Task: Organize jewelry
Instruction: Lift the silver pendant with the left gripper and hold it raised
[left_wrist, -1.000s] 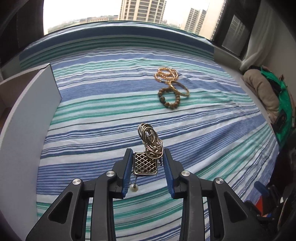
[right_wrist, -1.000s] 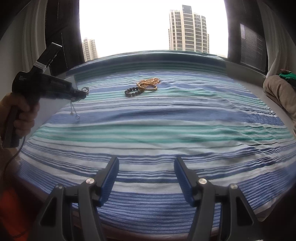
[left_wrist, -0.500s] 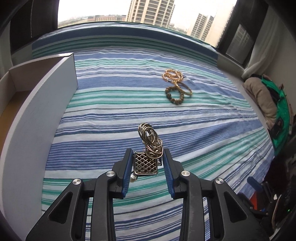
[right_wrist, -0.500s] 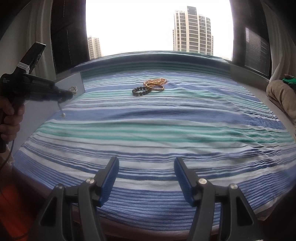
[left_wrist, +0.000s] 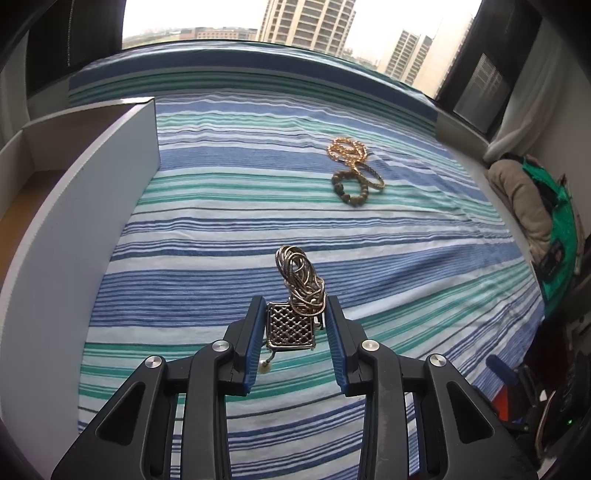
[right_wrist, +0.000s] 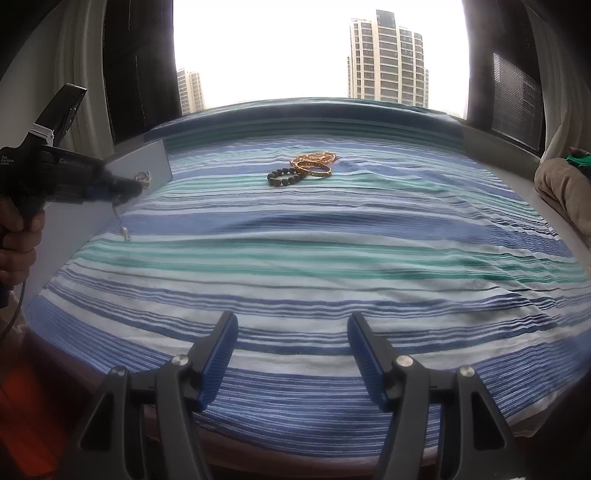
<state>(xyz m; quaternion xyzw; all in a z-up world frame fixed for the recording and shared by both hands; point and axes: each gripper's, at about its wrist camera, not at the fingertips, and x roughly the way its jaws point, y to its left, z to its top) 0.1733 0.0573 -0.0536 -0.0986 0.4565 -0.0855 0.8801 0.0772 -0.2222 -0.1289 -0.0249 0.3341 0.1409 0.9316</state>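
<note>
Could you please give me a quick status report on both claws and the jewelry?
Left claw shut on silver chain necklace with square lattice pendant. Right claw open, empty. Gold and beaded bracelets piled on striped cloth. Path clear.

On the bed (left_wrist: 229, 236), the bracelets (left_wrist: 352, 177) lay at one o'clock from the left gripper (left_wrist: 295, 328), well apart. A necklace (left_wrist: 297, 295) sat between its fingers (left_wrist: 255, 332). The box (left_wrist: 92, 206) stood at ten o'clock, along the bed's left edge.
</note>
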